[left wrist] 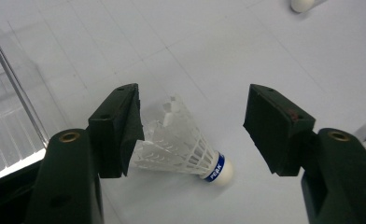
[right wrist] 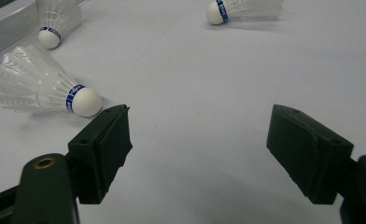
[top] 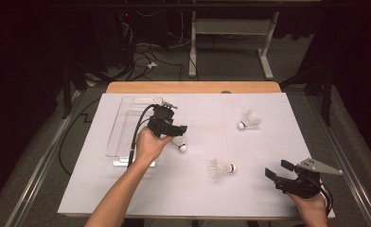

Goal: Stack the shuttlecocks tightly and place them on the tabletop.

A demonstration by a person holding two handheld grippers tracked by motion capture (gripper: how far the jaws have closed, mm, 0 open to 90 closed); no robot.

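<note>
Three white shuttlecocks with blue bands lie on the white sheet. The nearest one [top: 180, 144] [left wrist: 181, 144] lies on its side between the jaws of my left gripper [top: 175, 130] [left wrist: 190, 126], which stands open over it. Its feathers reach the left jaw, and the right jaw is well clear of its cork. My right gripper [top: 278, 169] [right wrist: 200, 140] rests open near the front right with nothing between its jaws. A second shuttlecock [top: 221, 168] [right wrist: 41, 88] lies just left of it. The third shuttlecock [top: 250, 119] [right wrist: 246, 9] lies farther back.
A clear plastic tray [top: 122, 127] [left wrist: 8, 116] sits at the left of the sheet, just beside my left hand. The wooden table edge [top: 193, 87] runs along the back. Cables and table legs are on the floor beyond it.
</note>
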